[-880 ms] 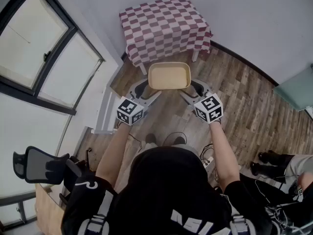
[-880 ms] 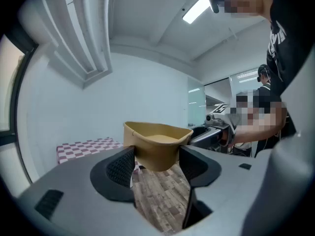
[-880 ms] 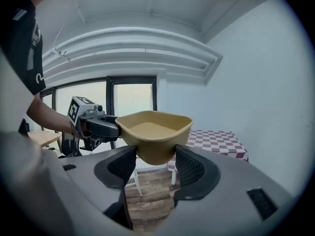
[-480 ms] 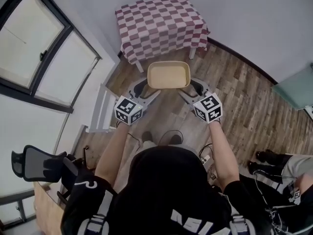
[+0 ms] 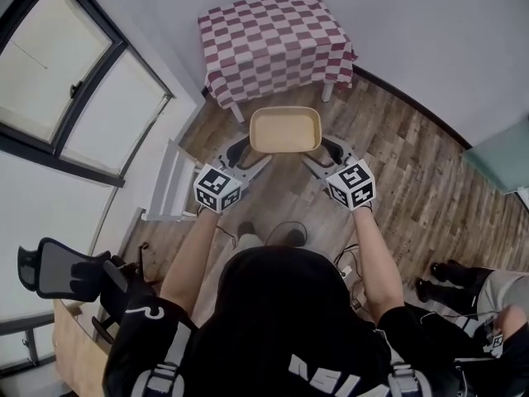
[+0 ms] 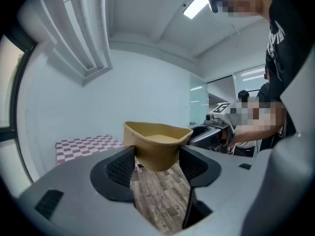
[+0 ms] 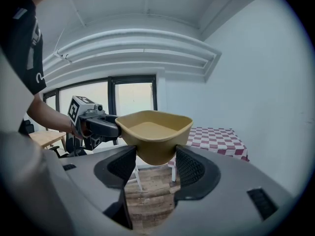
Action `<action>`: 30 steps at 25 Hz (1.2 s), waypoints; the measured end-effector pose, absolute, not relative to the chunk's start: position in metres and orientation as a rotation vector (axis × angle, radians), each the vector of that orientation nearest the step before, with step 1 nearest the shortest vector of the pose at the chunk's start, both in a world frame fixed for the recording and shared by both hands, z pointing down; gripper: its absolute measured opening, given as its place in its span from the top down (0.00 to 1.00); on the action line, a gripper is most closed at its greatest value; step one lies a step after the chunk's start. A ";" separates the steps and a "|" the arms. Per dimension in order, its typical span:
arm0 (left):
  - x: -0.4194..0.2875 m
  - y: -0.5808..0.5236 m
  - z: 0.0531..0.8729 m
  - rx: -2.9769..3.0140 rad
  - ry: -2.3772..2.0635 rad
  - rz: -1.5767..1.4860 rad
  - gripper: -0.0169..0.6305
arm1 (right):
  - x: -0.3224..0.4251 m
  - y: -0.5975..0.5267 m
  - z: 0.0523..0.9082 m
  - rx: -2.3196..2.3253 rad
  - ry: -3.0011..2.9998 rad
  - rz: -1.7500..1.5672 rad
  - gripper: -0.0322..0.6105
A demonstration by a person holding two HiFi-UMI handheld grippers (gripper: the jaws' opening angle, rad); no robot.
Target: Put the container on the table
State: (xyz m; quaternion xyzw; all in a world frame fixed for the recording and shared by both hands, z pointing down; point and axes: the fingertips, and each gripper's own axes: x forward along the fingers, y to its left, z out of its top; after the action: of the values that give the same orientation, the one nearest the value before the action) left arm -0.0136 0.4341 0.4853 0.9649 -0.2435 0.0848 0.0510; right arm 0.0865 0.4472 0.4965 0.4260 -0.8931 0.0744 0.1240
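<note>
A tan, empty, rounded-rectangular container (image 5: pixel 285 131) hangs in the air over the wood floor, just in front of the small table with a red-and-white checked cloth (image 5: pixel 277 40). My left gripper (image 5: pixel 246 152) is shut on the container's left end and my right gripper (image 5: pixel 324 150) on its right end. In the left gripper view the container (image 6: pixel 155 144) sits between the pads of that gripper (image 6: pixel 156 163), with the table behind at the left. The right gripper view shows the container (image 7: pixel 153 134) clamped the same way in its gripper (image 7: pixel 155 163).
A large window (image 5: pixel 58 81) and a white rail (image 5: pixel 169 184) line the left wall. An office chair (image 5: pixel 58 271) stands at the lower left. Cables (image 5: pixel 281 234) lie on the floor by my feet. Another person's shoes (image 5: pixel 438 275) are at the lower right, a teal cabinet (image 5: pixel 500 160) at the right.
The view has shifted slightly, with the table a little higher in the picture. The container stays held between both grippers in about the same place.
</note>
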 end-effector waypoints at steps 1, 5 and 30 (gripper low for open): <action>-0.015 0.434 0.486 2.935 -0.748 0.258 0.53 | 0.086 0.446 0.497 1.237 -2.606 0.217 0.53; -0.022 0.428 0.487 2.921 -0.763 0.250 0.53 | 0.078 0.440 0.498 1.227 -2.614 0.231 0.53; -0.114 0.244 0.504 2.924 -0.591 0.211 0.53 | -0.015 0.267 0.512 1.333 -2.498 0.284 0.53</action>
State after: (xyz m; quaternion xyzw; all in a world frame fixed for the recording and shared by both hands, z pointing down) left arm -0.1142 0.2444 0.5043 0.9750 -0.1969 0.0702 0.0753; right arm -0.0153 0.2670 0.5123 0.4634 -0.8682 0.0988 0.1474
